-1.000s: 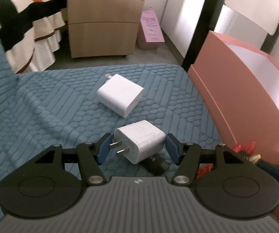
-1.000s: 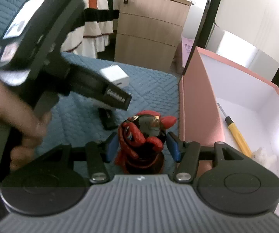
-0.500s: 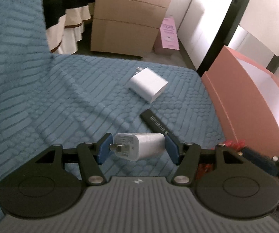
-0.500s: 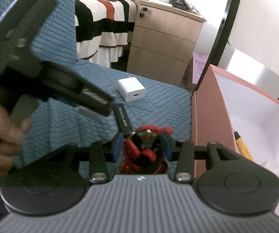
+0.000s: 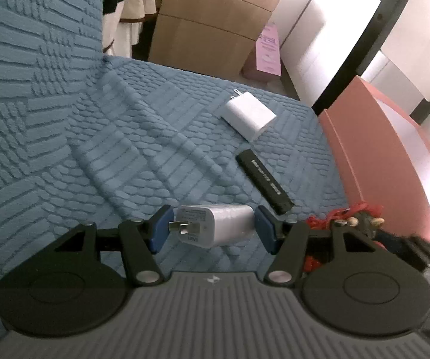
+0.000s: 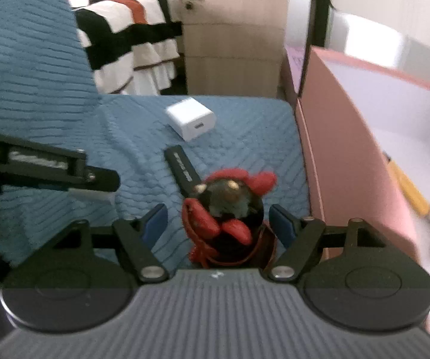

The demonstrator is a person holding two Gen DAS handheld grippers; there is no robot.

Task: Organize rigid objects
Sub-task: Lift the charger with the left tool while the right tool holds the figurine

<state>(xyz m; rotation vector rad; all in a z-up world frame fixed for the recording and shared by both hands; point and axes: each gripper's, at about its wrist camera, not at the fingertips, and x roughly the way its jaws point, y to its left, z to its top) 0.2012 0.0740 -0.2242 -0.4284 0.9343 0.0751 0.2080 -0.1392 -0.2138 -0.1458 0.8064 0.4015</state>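
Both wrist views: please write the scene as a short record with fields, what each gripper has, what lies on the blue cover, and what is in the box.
left gripper: shut on white charger
right gripper: around red-and-black figure, pads not clearly touching
on blue cover: second white charger, black stick
pink box: open, holds yellow-handled tool

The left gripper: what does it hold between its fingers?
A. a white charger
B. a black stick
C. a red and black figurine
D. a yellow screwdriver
A: in the left wrist view the white charger sits clamped between the blue pads of the left gripper, prongs toward the left pad.
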